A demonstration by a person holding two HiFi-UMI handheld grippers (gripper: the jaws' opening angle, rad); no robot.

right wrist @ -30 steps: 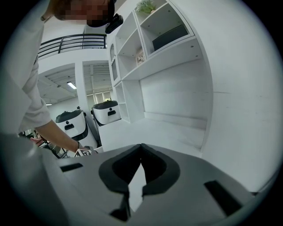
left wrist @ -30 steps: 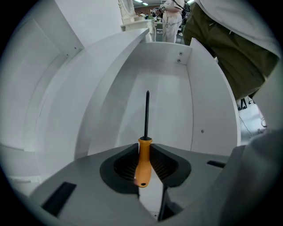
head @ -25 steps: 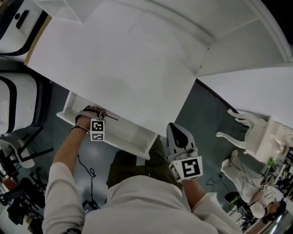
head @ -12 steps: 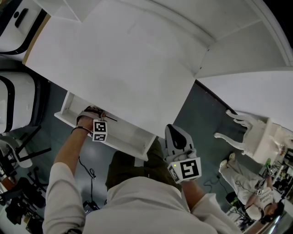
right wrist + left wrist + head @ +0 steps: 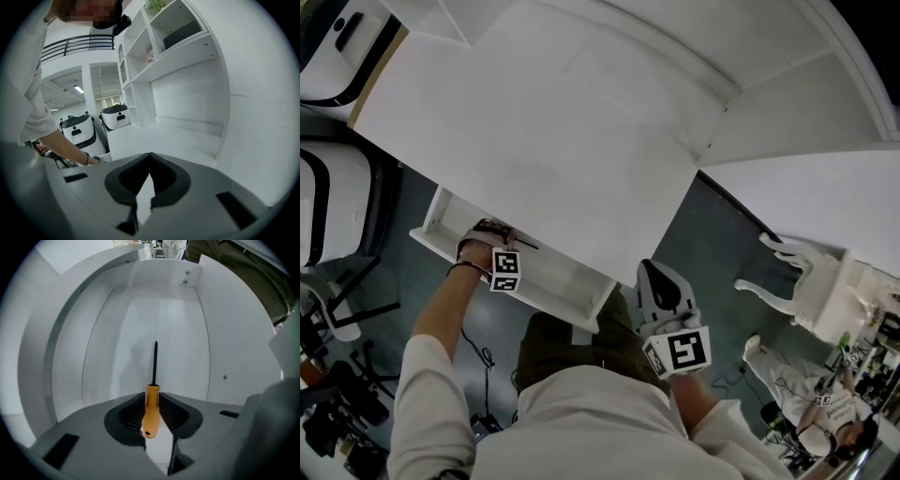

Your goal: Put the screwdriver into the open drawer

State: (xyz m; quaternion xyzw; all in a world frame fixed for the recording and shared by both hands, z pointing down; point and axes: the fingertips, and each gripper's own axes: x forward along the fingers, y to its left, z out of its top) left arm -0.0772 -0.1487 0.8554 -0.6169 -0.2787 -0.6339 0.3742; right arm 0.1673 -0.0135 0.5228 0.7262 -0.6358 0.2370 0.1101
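The screwdriver (image 5: 151, 412) has an orange handle and a thin black shaft. My left gripper (image 5: 151, 398) is shut on the handle, and the shaft points along the white floor of the open drawer (image 5: 159, 315). From the head view, the left gripper (image 5: 508, 236) reaches into the drawer (image 5: 567, 281) under the desk edge, with the dark shaft of the screwdriver (image 5: 526, 243) just showing. My right gripper (image 5: 654, 270) hangs in front of the desk, right of the drawer. In its own view the right gripper (image 5: 150, 158) is shut with nothing between the jaws.
The white desk top (image 5: 544, 122) covers the drawer's rear part. A white chair (image 5: 806, 281) stands at the right, with a person (image 5: 811, 412) beyond it. Black-and-white machines (image 5: 319, 206) stand at the left. White wall shelves (image 5: 178, 33) rise behind the desk.
Almost nothing has moved. The left gripper stays in the drawer with the screwdriver, the right gripper hangs in the same place, and the head view has shifted slightly.
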